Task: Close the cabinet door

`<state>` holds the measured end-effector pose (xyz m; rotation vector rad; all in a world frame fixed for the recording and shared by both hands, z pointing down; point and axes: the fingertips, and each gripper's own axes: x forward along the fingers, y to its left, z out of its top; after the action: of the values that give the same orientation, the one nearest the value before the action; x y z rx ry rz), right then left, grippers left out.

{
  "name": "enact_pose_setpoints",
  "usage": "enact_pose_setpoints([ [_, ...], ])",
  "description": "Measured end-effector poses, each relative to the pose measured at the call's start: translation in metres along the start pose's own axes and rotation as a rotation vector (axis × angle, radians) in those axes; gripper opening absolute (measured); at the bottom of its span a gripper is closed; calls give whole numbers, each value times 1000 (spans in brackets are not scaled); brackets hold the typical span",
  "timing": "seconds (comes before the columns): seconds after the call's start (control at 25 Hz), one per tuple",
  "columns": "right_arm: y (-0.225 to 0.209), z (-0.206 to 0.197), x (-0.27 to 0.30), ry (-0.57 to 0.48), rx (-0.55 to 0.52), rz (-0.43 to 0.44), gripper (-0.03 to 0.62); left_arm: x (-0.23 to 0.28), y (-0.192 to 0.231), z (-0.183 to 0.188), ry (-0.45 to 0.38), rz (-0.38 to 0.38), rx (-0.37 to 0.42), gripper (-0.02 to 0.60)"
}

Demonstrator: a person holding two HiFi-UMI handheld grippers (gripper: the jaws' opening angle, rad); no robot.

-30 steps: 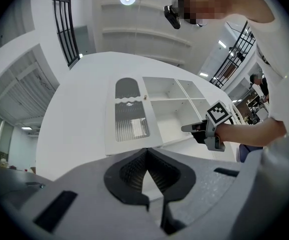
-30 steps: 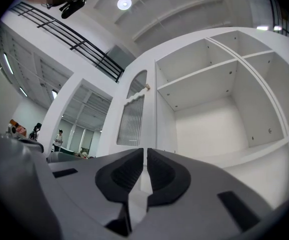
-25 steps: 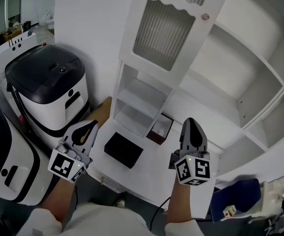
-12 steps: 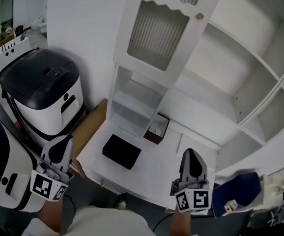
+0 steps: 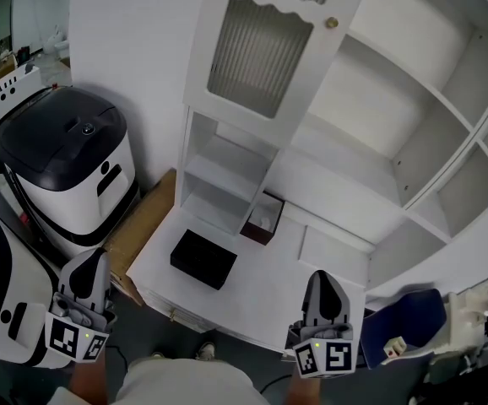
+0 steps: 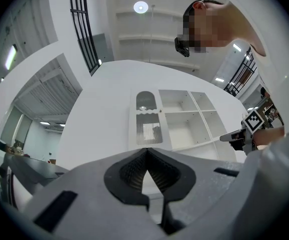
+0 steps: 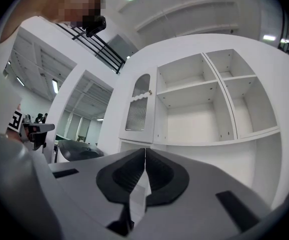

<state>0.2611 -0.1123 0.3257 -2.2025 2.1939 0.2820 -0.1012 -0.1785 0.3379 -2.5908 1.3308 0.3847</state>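
The white cabinet door [image 5: 257, 53] with a ribbed glass panel and a small round knob [image 5: 332, 23] covers the upper left compartment and looks to lie against the cabinet front. It also shows as the door [image 7: 138, 109] in the right gripper view and the door [image 6: 145, 119] in the left gripper view. My left gripper [image 5: 86, 270] is low at the left, far from the cabinet, shut and empty; its tips [image 6: 146, 151] meet. My right gripper [image 5: 322, 283] hangs over the counter's front edge, shut with nothing in it, the tips [image 7: 145, 151] touching.
A black box [image 5: 202, 258] and a small dark red box [image 5: 261, 218] sit on the white counter [image 5: 261, 298]. Open shelves [image 5: 396, 116] fill the cabinet's right side. A white machine with a black lid [image 5: 62, 154] stands at the left beside cardboard [image 5: 138, 226]. A blue object [image 5: 400, 332] lies at the lower right.
Both grippers have drawn back from the cabinet towards the person, lower in the head view. The left one has also shifted left. Both stay shut.
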Motion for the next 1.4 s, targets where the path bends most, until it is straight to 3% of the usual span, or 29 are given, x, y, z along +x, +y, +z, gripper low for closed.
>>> enact_pose_setpoints([
  [0.96, 27, -21, 14, 10, 54, 116, 3, -6, -10, -2, 45, 0, 51, 6],
  [1.4, 29, -23, 18, -7, 60, 129, 3, -7, -15, 1, 51, 2, 67, 5],
])
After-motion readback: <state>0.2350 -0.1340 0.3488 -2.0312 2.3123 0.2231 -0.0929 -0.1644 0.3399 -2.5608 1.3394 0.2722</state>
